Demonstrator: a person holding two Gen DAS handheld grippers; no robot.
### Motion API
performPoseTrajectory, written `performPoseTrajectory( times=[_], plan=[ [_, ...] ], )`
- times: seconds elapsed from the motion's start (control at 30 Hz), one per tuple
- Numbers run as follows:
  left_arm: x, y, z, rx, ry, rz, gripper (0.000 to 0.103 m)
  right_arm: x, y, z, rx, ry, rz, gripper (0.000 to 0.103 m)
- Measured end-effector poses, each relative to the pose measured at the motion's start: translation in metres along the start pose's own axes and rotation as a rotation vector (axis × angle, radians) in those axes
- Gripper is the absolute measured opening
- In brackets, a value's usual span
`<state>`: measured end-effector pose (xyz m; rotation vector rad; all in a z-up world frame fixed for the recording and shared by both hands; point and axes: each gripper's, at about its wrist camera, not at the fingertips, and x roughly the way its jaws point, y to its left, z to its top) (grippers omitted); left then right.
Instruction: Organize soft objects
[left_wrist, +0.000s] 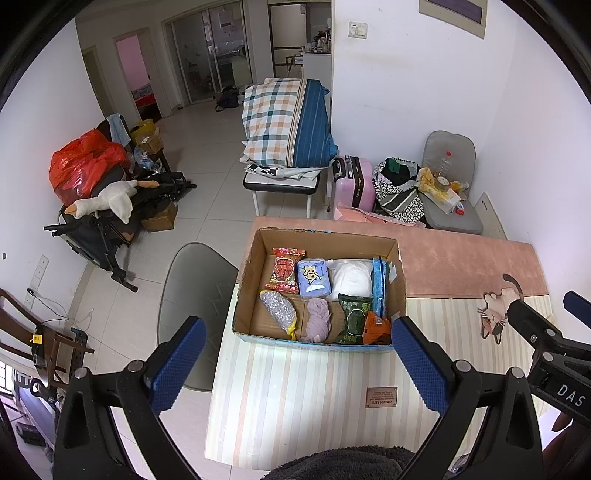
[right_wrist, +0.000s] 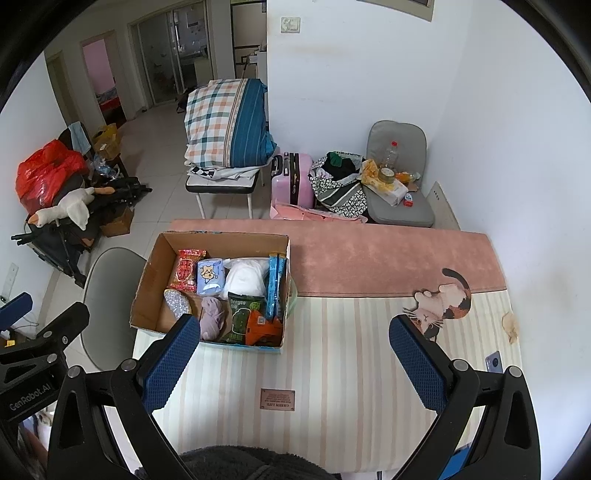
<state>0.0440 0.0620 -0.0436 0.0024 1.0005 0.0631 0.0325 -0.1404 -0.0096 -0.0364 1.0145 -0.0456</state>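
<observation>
An open cardboard box (left_wrist: 255, 258) (right_wrist: 147, 273) stands on the striped table mat (left_wrist: 295, 387) (right_wrist: 332, 362). It holds several soft packs: a red snack pack (left_wrist: 286, 271), a blue tissue pack (left_wrist: 313, 278), a white bag (left_wrist: 351, 278), a silver pouch (left_wrist: 279, 312), a lilac cloth (left_wrist: 317, 323), a green pack (left_wrist: 354, 323) and an orange pack (left_wrist: 376, 326). My left gripper (left_wrist: 297, 354) is open and empty, in front of the box. My right gripper (right_wrist: 291, 356) is open and empty, over the mat to the right of the box.
The mat has a pink far band (right_wrist: 388, 258) and a cat picture (right_wrist: 443, 299). A grey chair (left_wrist: 195, 295) stands left of the table. A phone (right_wrist: 493, 360) lies at the mat's right edge. Behind are a pink suitcase (left_wrist: 352, 181), bedding (left_wrist: 288, 122) and another chair (left_wrist: 450, 206).
</observation>
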Motion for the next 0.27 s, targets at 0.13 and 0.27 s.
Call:
performPoseTrajectory(
  times=[0.13,0.27],
  plan=[
    [-0.0005,0.0001,-0.0003,-0.002,0.000,0.000,0.103,-0.0004,-0.0001,-0.0004,-0.001,0.000,0.001,0.103],
    [0.0004,0.0026,-0.0017,-0.003,-0.009,0.000,0.103,-0.0008,0.0001,-0.0001,0.000,0.000,0.001,0.103]
  ],
)
